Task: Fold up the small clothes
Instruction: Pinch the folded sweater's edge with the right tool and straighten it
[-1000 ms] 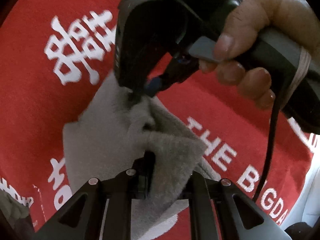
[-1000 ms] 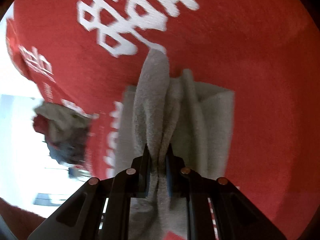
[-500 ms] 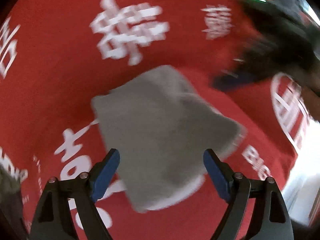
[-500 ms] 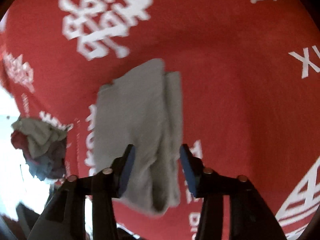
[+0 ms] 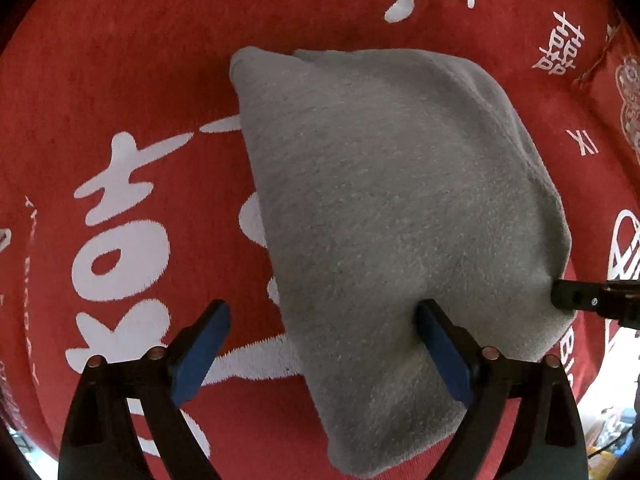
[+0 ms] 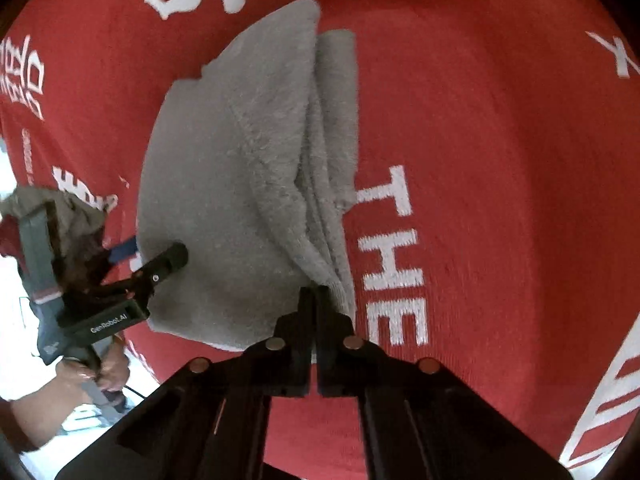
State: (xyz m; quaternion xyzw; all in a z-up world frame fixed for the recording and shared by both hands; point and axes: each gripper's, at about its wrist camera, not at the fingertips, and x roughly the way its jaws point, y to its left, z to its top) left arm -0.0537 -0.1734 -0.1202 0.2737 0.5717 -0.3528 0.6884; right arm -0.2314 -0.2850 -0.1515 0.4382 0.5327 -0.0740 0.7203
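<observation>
**On the red cloth: grey garment folded**

On the red printed cloth (image 5: 168,80) lies the grey garment (image 5: 384,208). My left gripper (image 5: 320,344) has just spread wide over its edge; my right gripper (image 6: 314,300) is closed, seemingly pinching its corner.

One grey folded cloth (image 5: 384,208) lay on one red printed cover (image 5: 132,60). Two grippers were in view: the left gripper (image 5: 324,352), with two blue pads, and the right gripper (image 6: 315,300), with two black fingers. One hand (image 6: 100,372) showed, on the left gripper's handle. One heap of mixed clothes (image 6: 60,208) sat at the cover's edge; how many pieces it held could not be counted.
</observation>
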